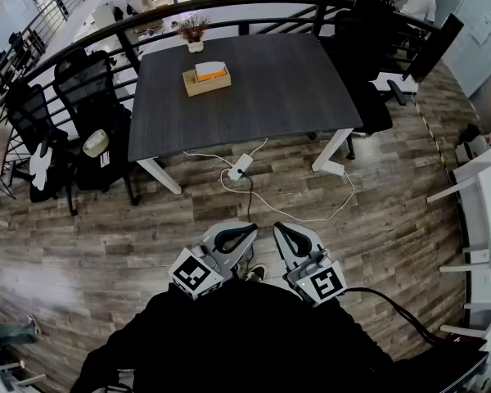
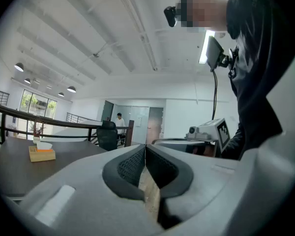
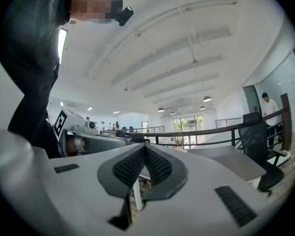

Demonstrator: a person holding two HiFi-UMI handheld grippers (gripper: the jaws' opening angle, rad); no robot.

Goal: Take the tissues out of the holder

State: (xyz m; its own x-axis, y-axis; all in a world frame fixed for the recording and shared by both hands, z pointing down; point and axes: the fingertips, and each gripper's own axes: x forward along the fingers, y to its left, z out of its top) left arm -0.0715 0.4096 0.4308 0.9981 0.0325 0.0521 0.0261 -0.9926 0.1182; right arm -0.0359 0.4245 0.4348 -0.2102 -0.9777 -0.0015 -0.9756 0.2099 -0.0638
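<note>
Here the light wooden tissue holder (image 1: 206,83) sits on the far left part of the dark grey rectangular bench (image 1: 270,88). White tissues (image 1: 210,68) stand up out of it. A small potted plant (image 1: 194,31) stands just behind the holder, near the bench's far edge. Both tools are held low and close to the person's dark-clothed body, well apart from the bench, over the wood-plank floor (image 1: 106,244). The left tool (image 1: 251,230) has its black ribbed pads pressed together with nothing between them. The right tool (image 1: 280,228), just beside it, is likewise fully closed and empty. A white power strip (image 1: 240,167) with its cable lies on the floor between the tools and the bench. Black office chairs (image 1: 83,84) stand at the bench's left side, in front of a curved dark railing (image 1: 229,2).
</note>
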